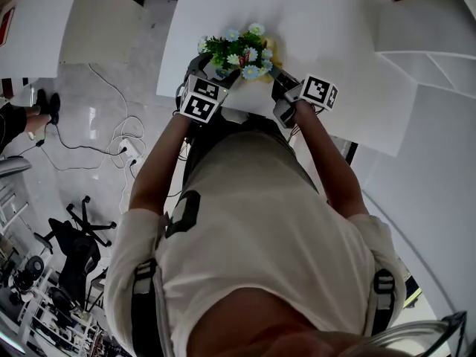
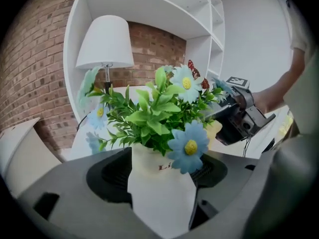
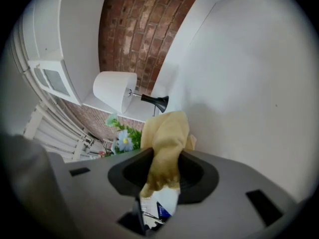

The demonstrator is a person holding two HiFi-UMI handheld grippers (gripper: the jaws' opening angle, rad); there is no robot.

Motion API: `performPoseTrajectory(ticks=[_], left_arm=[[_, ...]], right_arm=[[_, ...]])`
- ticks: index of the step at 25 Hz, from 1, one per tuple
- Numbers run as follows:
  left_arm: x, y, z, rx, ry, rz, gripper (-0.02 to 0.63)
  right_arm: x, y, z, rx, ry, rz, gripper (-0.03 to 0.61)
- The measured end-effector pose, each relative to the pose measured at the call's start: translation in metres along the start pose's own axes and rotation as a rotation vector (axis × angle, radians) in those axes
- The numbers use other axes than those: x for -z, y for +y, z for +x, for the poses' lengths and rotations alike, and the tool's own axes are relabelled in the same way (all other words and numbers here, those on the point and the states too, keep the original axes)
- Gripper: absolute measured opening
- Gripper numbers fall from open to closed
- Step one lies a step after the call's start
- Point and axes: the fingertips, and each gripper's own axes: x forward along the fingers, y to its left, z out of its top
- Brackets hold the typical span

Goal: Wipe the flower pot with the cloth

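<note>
A white flower pot (image 2: 160,195) with green leaves and blue flowers (image 2: 191,146) sits between the jaws of my left gripper (image 2: 159,176), which is shut on its sides. In the head view the plant (image 1: 239,53) stands out over the white table's near edge (image 1: 253,108), between both grippers. My right gripper (image 3: 162,171) is shut on a yellow cloth (image 3: 166,143) that bunches up out of its jaws. From the left gripper view, the right gripper (image 2: 238,117) holds the cloth (image 2: 213,131) against the plant's right side. The pot itself is hidden in the head view.
A white lamp (image 2: 104,43) stands on the table before a brick wall (image 2: 35,68) and white shelving (image 2: 199,29). To the left of the table, cables (image 1: 111,136) and an office chair (image 1: 74,244) are on the floor.
</note>
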Motion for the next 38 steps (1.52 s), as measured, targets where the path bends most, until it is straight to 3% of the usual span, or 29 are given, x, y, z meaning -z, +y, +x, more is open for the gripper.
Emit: performPoseTrajectory(ticks=[3, 8, 12, 23, 27, 38], left_arm=[[-0.001, -0.002, 0.004, 0.001, -0.002, 0.000, 0.331], [-0.002, -0.002, 0.003, -0.040, -0.020, -0.033, 0.330], [-0.001, -0.003, 0.002, -0.054, -0.019, -0.021, 0.330], [0.004, -0.001, 0.004, -0.062, -0.005, -0.042, 0.331], [0.003, 0.000, 0.004, -0.058, -0.003, -0.042, 0.330], [0.004, 0.010, -0.005, -0.065, -0.002, -0.076, 0.331]], right_arm=[[-0.011, 0.003, 0.004, -0.019, -0.021, -0.003, 0.123], [0.006, -0.012, 0.016, 0.023, -0.033, 0.044, 0.123], [0.026, -0.027, 0.016, 0.068, 0.018, 0.013, 0.126], [0.026, -0.035, 0.003, 0.115, 0.062, -0.047, 0.137], [0.010, -0.026, -0.003, 0.102, 0.037, -0.037, 0.137], [-0.070, 0.012, -0.046, 0.076, -0.169, -0.118, 0.135]])
